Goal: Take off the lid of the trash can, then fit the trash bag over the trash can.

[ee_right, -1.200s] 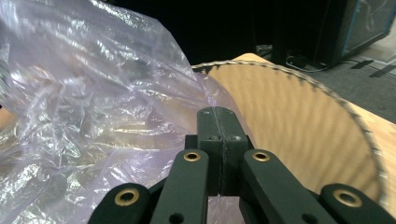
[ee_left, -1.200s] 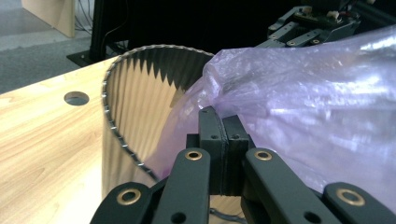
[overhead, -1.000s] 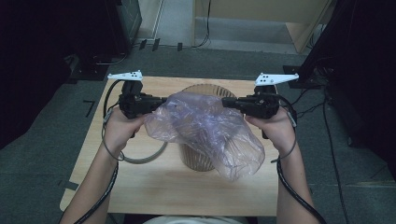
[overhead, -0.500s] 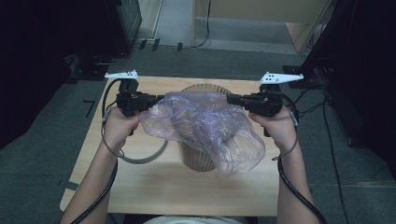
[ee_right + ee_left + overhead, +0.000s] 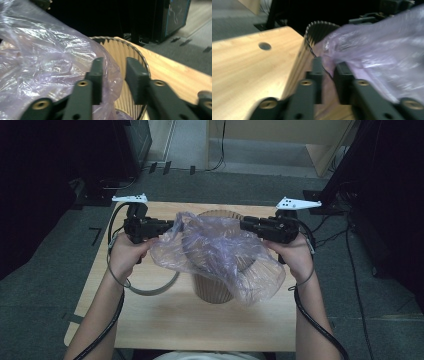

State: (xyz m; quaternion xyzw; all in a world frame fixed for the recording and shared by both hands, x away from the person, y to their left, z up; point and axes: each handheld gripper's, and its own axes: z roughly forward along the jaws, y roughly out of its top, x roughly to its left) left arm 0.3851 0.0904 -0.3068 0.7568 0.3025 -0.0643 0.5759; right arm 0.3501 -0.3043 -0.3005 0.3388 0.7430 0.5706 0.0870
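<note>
Bag (image 5: 220, 255) stretched btwn left gripper (image 5: 167, 226) & right gripper (image 5: 246, 225), over bin (image 5: 214, 289).

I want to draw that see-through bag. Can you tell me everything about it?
The plastic bag is thin, crinkly and see-through with a pale purple tint. It is stretched wide over the top of the ribbed tan bin, and its lower part droops down the bin's front and right side. The left gripper and the right gripper each meet one side of its edge; how firmly they pinch it is unclear.
</note>
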